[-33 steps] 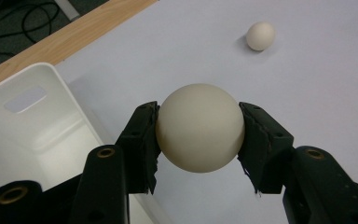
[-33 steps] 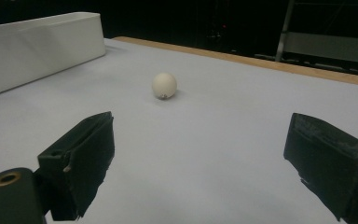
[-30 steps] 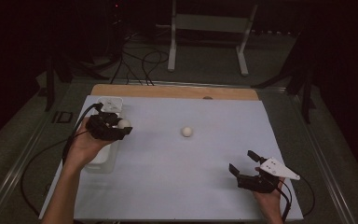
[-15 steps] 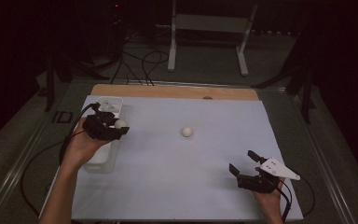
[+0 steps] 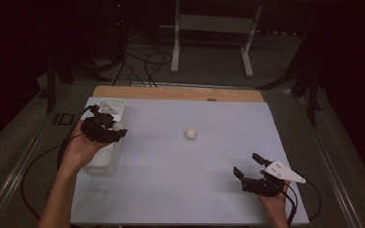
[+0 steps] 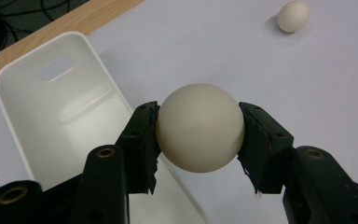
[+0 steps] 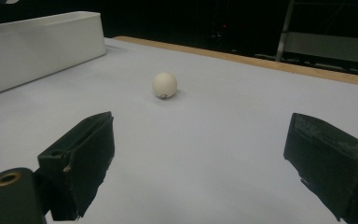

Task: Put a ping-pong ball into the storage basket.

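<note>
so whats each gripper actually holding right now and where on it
The left gripper holds a white ball, its jaws pressed on the ball's two opposite sides, above the white bin. The right gripper holds nothing; its jaws stand wide apart.

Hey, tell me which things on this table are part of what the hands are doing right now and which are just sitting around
In the job:
- left gripper, shut on the held ball
- white bin, beside and below that ball
- loose ball on the mat, likely next
- right gripper, open, resting

Lying about:
- wooden board at the far edge
- metal stand and floor cables
</note>
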Motion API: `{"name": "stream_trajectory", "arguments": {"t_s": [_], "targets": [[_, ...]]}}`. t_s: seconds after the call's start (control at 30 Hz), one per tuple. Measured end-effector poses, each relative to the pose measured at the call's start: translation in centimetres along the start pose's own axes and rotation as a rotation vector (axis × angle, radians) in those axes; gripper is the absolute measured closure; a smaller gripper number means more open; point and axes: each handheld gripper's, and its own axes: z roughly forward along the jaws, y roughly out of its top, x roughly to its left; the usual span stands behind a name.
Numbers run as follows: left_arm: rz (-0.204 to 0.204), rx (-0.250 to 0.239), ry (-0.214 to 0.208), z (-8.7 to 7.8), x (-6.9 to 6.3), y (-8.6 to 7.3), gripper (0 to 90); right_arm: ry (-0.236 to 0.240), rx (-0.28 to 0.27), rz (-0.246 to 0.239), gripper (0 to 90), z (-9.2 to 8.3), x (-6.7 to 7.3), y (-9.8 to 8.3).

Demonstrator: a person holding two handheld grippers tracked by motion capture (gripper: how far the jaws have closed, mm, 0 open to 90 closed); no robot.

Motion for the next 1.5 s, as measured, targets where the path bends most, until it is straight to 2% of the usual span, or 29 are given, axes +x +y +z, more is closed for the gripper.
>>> {"name": "stream_trajectory", "arguments": {"t_s": [0.3,0.6,0.93,1.5], "targets": [[-0.008,0.023,0.005,0.0,0.5,-0.3,51.0,0.002,0.002,0.0,8.4,0.0,0.0,0.0],[-0.028,0.061,-0.01,0.3,1.1,-0.7,51.0,-0.002,-0.001,0.0,8.4,0.0,0.0,0.0],[-0.059,0.073,-0.009,0.1,1.7,-1.0,51.0,-0.003,-0.001,0.002,8.4,-0.1,0.0,0.0],[-0.081,0.084,0.011,-0.4,2.9,-1.6,50.9,-0.005,-0.003,0.002,8.4,-0.2,0.0,0.1]]}}
